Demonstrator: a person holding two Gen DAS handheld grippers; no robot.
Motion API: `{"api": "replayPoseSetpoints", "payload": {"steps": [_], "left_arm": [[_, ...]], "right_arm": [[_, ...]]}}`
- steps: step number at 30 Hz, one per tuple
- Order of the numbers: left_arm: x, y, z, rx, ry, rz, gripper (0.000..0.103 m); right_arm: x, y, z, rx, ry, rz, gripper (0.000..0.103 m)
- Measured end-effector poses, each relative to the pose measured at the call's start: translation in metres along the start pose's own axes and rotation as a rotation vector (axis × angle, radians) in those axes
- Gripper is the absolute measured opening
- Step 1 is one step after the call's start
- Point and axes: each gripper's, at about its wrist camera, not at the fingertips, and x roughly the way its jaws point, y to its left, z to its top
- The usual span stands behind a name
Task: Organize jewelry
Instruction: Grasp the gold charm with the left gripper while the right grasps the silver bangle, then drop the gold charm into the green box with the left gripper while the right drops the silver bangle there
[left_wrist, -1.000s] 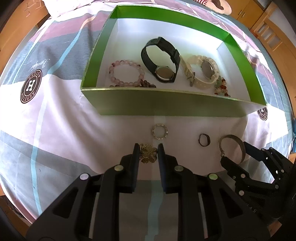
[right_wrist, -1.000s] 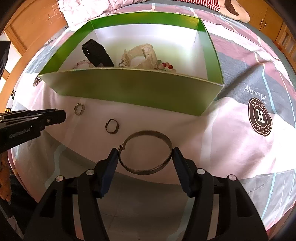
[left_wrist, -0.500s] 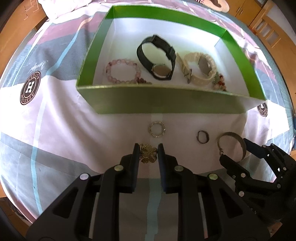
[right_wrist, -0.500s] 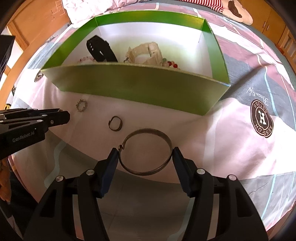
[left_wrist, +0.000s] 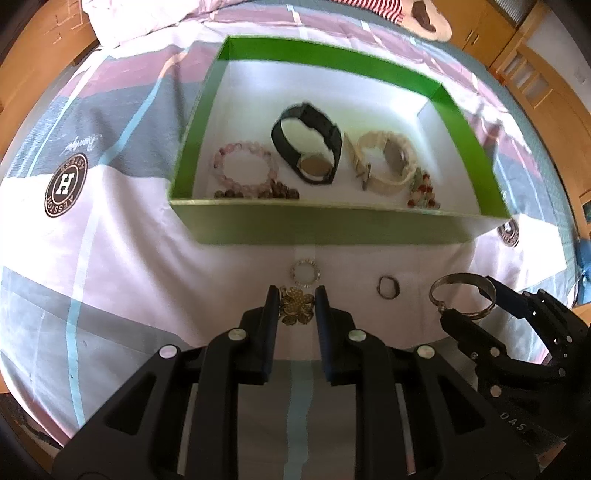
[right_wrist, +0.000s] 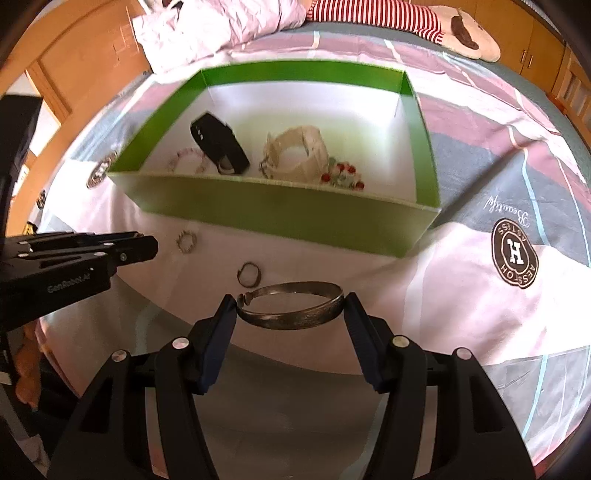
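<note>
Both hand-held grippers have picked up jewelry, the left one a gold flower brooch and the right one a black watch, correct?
Not quite. The right hand-held gripper grips a silver bangle, as the right wrist view shows; the black watch lies in the green box. The left hand-held gripper does grip the gold flower brooch.

Both wrist views look down and forward, close to the green box (left_wrist: 332, 225) (right_wrist: 280, 210), sharing its interior.

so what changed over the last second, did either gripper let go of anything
No. Both grippers have lifted. The right gripper has raised the silver bangle, now tilted above the bedspread; the left gripper stays shut on the gold flower brooch. The green box, sparkly ring and dark ring lie as before.
</note>
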Motion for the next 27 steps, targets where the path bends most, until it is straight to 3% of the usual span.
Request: {"api": "replayPoseSetpoints", "payload": {"steps": [9,15,20,23,27], "left_arm": [[-0.042,-0.004,0.016,-0.001,-0.156,-0.048,0.02],[-0.044,-0.01,0.043,-0.011,-0.186,-0.053,0.02],[-0.023,-0.008,0.059,-0.007,-0.168,-0.006,0.02],[-0.01,0.0,0.067,-0.037,-0.137,-0.022,0.02],[-0.006,0.008,0.072,-0.063,-0.153,0.003,0.02]], "right_arm": [[-0.034,0.0,0.018,0.014,-0.144,0.038,0.06],[-0.047,-0.009,0.046,0.074,-0.247,0.079,0.06],[-0.023,-0.023,0.068,0.125,-0.247,0.052,0.06],[-0.008,-0.029,0.073,0.149,-0.224,0.043,0.06],[0.001,-0.028,0.074,0.148,-0.217,0.023,0.06]]}}
